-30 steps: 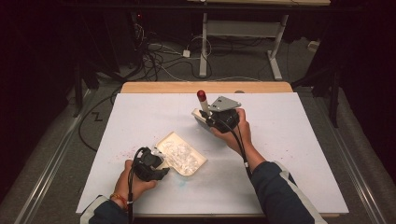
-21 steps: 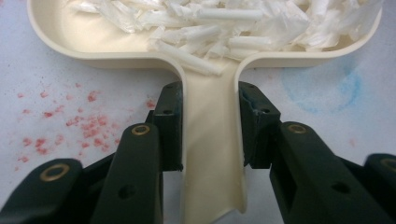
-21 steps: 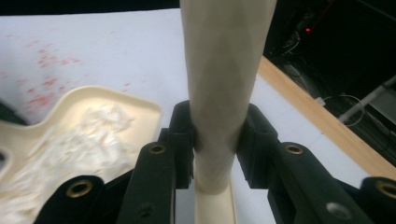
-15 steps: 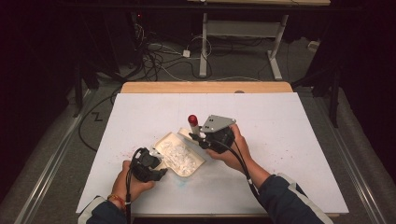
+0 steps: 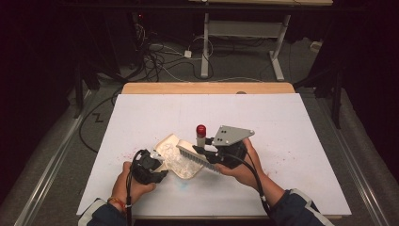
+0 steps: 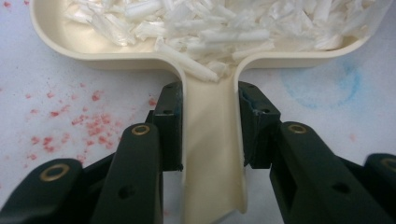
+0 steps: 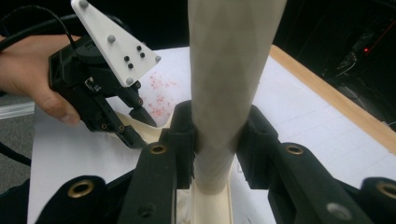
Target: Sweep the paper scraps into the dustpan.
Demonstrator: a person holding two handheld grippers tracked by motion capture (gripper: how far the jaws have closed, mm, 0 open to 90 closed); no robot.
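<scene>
The left gripper (image 6: 210,140) is pinching the dustpan (image 5: 175,157) handle, keeping it flat on the desk (image 5: 291,122). The right gripper (image 7: 215,135) is squeezing the brush (image 5: 197,157), holding it over the pan's white scraps (image 6: 224,23).

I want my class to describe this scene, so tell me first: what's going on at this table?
A person works two hand-held grippers over a white table. The left gripper is clamped on the handle of a cream dustpan that lies flat and holds white shreds. The right gripper grips the handle of a small brush with a red end, held over the pan. Pink specks and a blue smudge mark the tabletop.
</scene>
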